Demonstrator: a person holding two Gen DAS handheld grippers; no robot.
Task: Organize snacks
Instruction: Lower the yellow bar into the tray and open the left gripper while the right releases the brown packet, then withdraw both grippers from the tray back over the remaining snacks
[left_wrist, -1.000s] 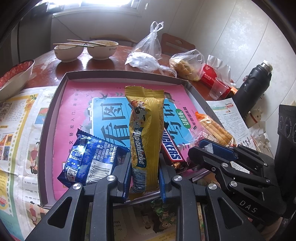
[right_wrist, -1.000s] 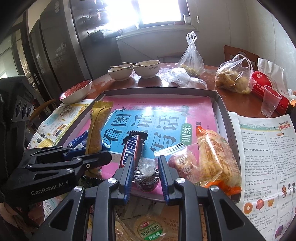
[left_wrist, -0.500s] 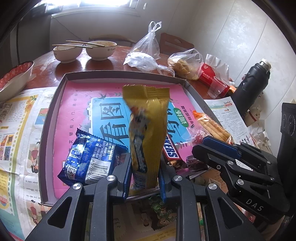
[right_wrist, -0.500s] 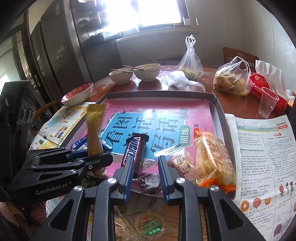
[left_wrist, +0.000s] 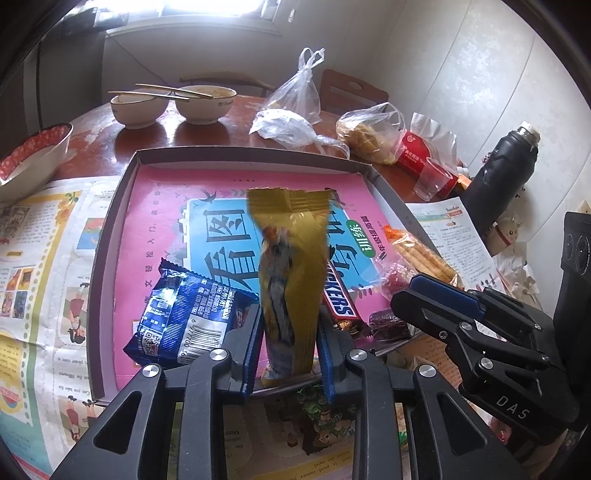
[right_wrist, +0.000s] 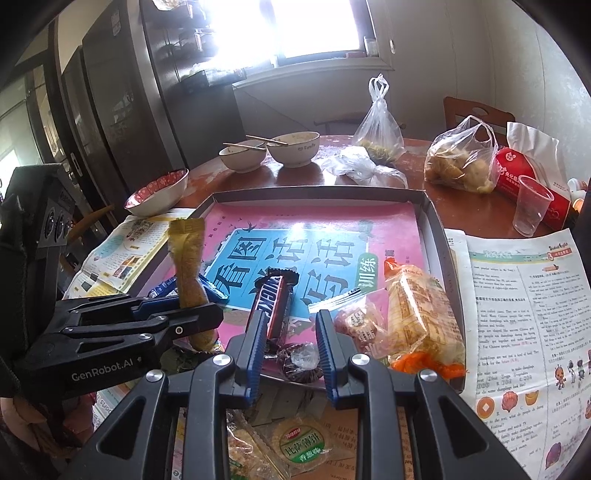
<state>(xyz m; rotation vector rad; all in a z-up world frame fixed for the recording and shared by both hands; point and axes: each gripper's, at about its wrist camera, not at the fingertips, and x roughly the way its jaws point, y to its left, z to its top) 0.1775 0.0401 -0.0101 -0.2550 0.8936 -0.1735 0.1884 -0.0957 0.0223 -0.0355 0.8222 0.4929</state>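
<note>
Since a second earlier, the long yellow foil snack packet (left_wrist: 291, 280) had swung from leaning flat over the tray to standing nearly upright between the left tongs (left_wrist: 290, 332), whose jaws were opening though the pads still touched its lower end. To finish well, it likely needed lowering onto a bare patch of the shallow grey cardboard tray (left_wrist: 110, 236) before letting go, clear of the blue crinkled biscuit packet (left_wrist: 188, 317) on its left. The right tongs (right_wrist: 290, 345) were pressed nearly together around the small dark cellophane-wrapped sweet (right_wrist: 300, 362) at the tray's near edge, grip unclear.
</note>
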